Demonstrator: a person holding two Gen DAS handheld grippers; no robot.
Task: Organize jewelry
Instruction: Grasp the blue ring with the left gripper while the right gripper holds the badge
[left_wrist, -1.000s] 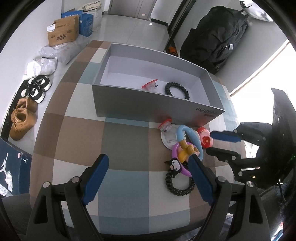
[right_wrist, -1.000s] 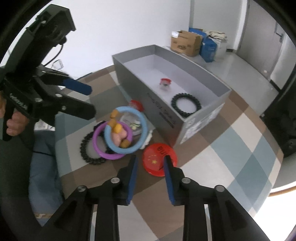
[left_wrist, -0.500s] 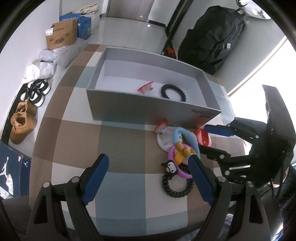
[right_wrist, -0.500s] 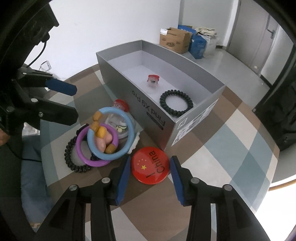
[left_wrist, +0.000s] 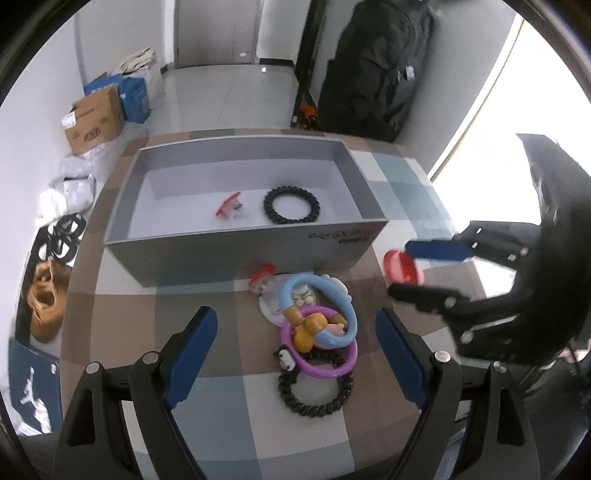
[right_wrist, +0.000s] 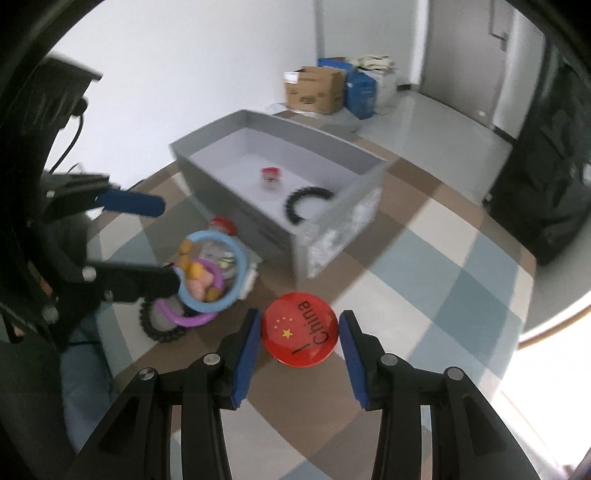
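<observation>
1. A grey box (left_wrist: 236, 254) stands on the checked tablecloth (left_wrist: 122, 332); a black coil bracelet (left_wrist: 291, 205) and a small red-capped piece (left_wrist: 229, 208) lie inside it.
2. A blue ring (left_wrist: 332, 295), a purple ring (left_wrist: 325, 365) and another coil bracelet (left_wrist: 314, 395) are piled beside the box's near wall.
3. The left gripper (left_wrist: 295, 354) is wide open and empty above the pile.
4. The right gripper (right_wrist: 297, 338) has opened wider than a second ago; the red China badge (right_wrist: 299, 328) now lies between its pads, with gaps on both sides.
</observation>
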